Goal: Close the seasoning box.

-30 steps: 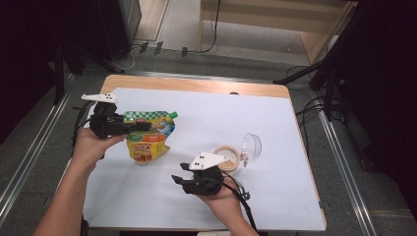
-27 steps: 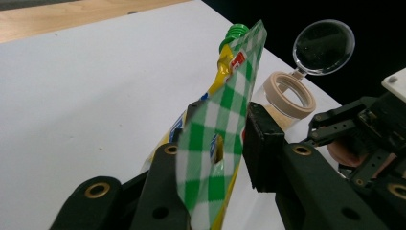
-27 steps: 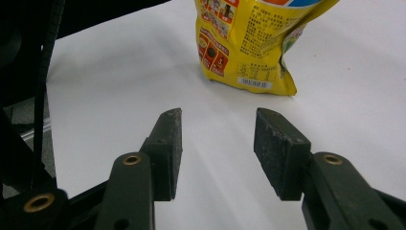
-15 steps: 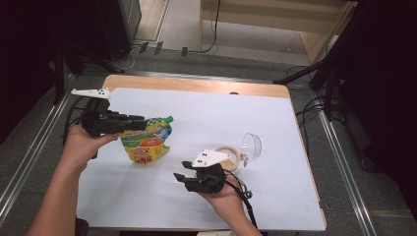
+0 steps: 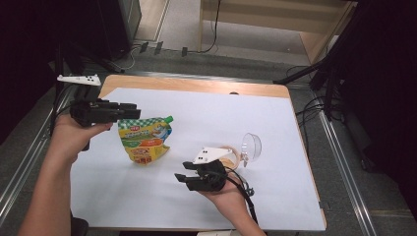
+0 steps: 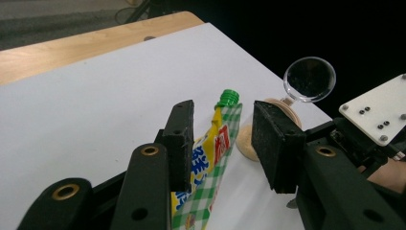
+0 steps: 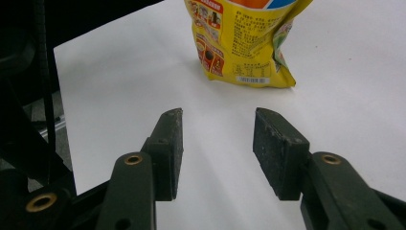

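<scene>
A yellow and green spouted pouch with a green cap lies flat on the white sheet. My left gripper hovers at the pouch's upper left corner, jaws open and pointing right. In the left gripper view the pouch lies below and between the open jaws of that gripper, untouched. My right gripper rests low on the sheet right of the pouch, open and empty. In the right gripper view its jaws face the pouch's yellow bottom across bare sheet.
A clear glass lies on its side beside a round wooden disc, just right of my right hand. The wooden table edge runs along the back. Cables and metal rails flank the table.
My left gripper has let go of the pouch's top and drawn back to the left. The pouch now lies flat, shifted a little. The right gripper has barely moved.
</scene>
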`<state>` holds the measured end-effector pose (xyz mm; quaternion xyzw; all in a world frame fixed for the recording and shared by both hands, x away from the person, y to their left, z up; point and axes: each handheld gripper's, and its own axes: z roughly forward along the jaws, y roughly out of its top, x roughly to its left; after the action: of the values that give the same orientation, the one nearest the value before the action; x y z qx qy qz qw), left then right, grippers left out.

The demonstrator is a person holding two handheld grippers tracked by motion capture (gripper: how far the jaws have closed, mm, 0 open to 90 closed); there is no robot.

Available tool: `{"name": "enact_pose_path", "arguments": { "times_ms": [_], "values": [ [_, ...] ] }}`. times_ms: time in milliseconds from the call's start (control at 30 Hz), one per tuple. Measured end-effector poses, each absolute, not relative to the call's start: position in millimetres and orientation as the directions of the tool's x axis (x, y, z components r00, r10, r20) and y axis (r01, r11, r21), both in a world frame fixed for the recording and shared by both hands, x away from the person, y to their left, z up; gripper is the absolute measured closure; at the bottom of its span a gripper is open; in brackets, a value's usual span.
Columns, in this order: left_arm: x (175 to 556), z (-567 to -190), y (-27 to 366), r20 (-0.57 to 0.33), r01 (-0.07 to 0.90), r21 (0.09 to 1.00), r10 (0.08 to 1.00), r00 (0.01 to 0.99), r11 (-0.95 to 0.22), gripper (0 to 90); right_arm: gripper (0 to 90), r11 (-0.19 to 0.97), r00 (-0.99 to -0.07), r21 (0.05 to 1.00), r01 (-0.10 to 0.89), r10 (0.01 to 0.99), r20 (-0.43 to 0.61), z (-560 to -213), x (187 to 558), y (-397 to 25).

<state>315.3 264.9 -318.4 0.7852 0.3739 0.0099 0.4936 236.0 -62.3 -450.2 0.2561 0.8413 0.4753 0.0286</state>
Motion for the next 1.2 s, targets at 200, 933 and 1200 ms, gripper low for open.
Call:
{"name": "enact_pose_path", "arguments": {
  "times_ms": [200,933,1200],
  "values": [
    [324.9,-319.0,277.2,-0.335,0.584,0.785,0.653,0.680,-0.205,58.5,55.2,0.410,-0.863,0.812,0.416,0.459,0.210,-442.8,237.2,-67.0],
    [346.3,-367.3,295.7,-0.360,0.655,0.734,0.715,0.599,-0.180,47.9,61.0,0.331,-0.807,0.831,0.447,0.550,0.215,-386.2,246.6,-135.2],
    [347.1,-379.9,295.9,-0.365,0.664,0.725,0.715,0.596,-0.183,47.2,61.2,0.297,-0.783,0.844,0.446,0.586,0.207,-367.5,250.1,-163.5]
  ]
}}
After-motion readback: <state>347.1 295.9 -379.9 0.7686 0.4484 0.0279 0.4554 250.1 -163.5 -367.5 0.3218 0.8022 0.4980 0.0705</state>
